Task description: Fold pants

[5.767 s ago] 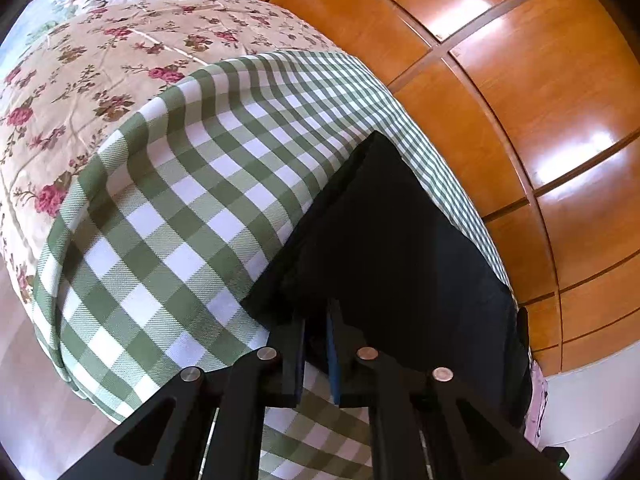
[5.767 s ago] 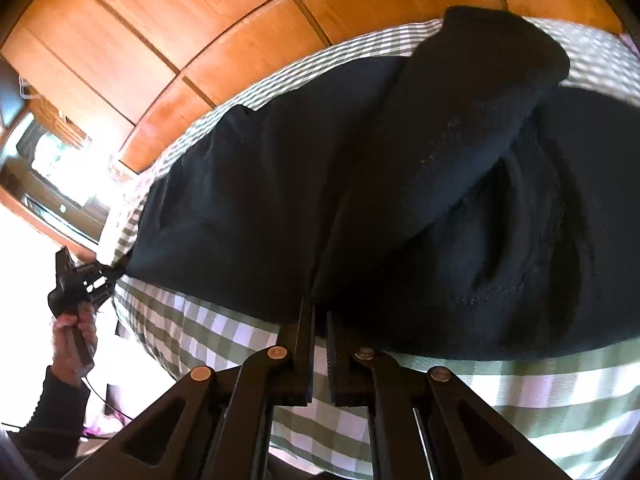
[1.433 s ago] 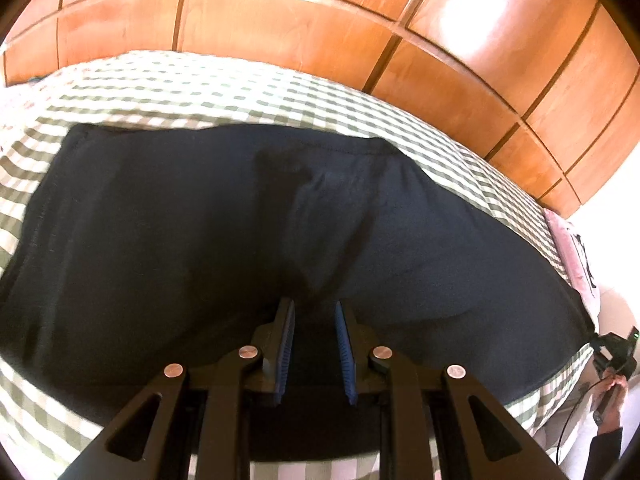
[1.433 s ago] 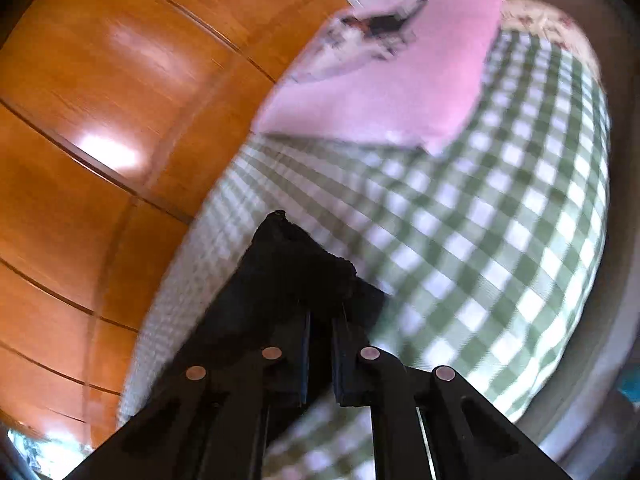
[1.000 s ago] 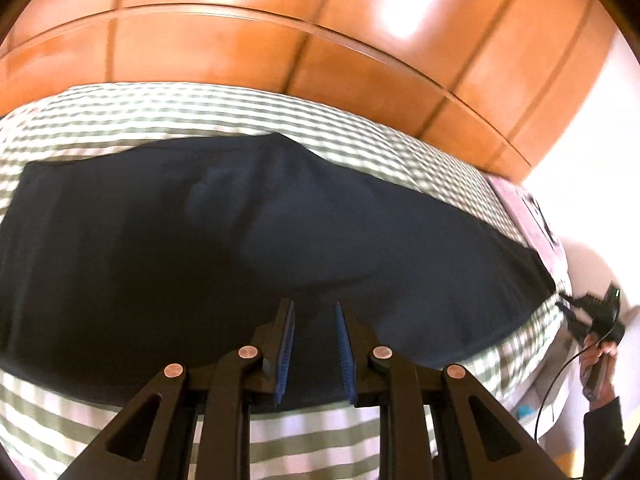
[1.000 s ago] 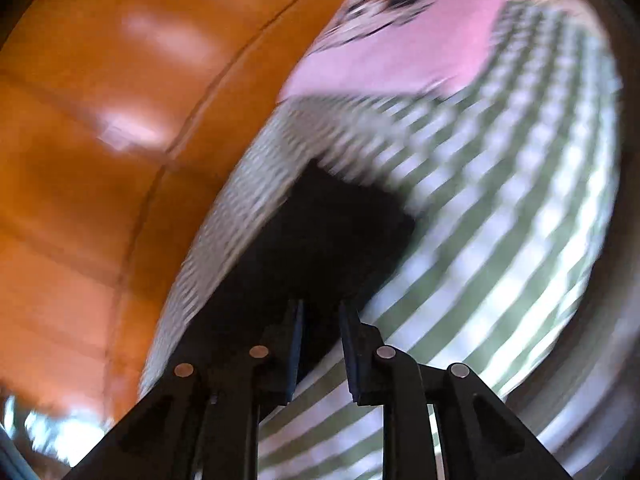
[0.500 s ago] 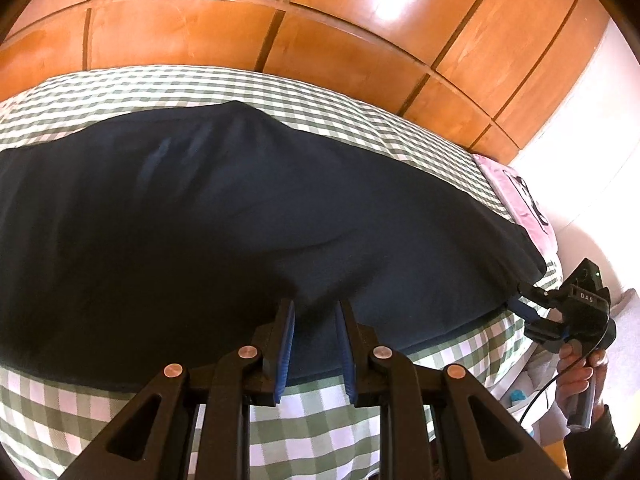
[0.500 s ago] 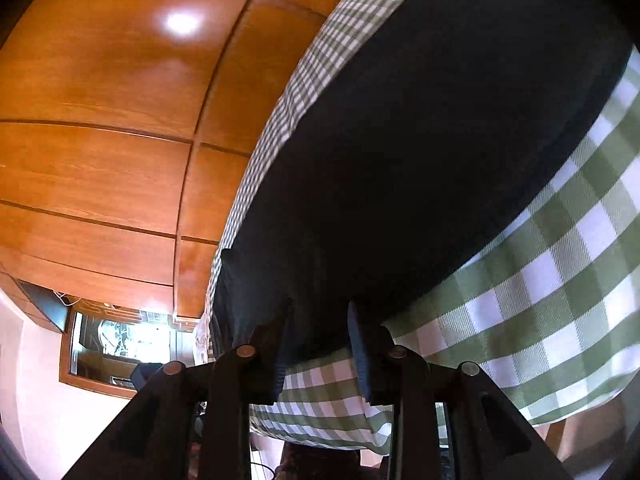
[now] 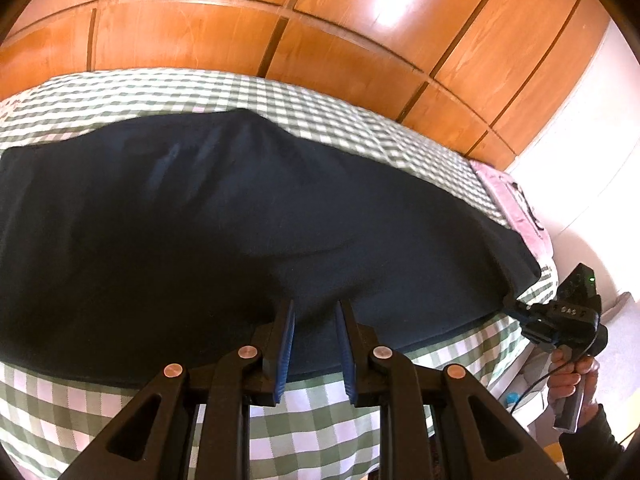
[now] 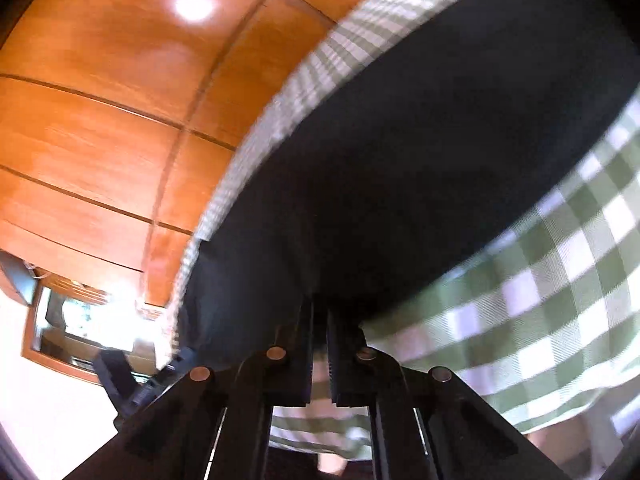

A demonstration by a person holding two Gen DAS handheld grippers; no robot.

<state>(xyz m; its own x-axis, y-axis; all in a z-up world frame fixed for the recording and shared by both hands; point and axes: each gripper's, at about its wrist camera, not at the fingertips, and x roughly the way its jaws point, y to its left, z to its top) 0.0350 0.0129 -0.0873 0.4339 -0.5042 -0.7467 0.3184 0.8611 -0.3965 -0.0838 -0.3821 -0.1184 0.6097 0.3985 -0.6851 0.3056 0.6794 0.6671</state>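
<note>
The black pants (image 9: 248, 220) lie folded lengthwise in a long flat band across the green checked bedspread (image 9: 320, 436). My left gripper (image 9: 314, 312) is open, its blue-padded fingers (image 9: 285, 344) hovering over the pants' near edge. The right gripper shows at the far right of that view (image 9: 516, 306), at the pants' end. In the right wrist view the pants (image 10: 420, 152) fill the middle; my right gripper (image 10: 320, 312) has its jaws nearly together on the pants' near edge.
A wooden panelled wall (image 9: 280, 28) runs behind the bed. A pink pillow (image 9: 516, 204) lies at the right end. The bedspread (image 10: 552, 292) hangs over the near bed edge. A window (image 10: 72, 320) is at lower left.
The left gripper has drawn back slightly toward the pants' near edge. The right gripper has closed from open onto the pants' end edge, and its view has swung along the pants.
</note>
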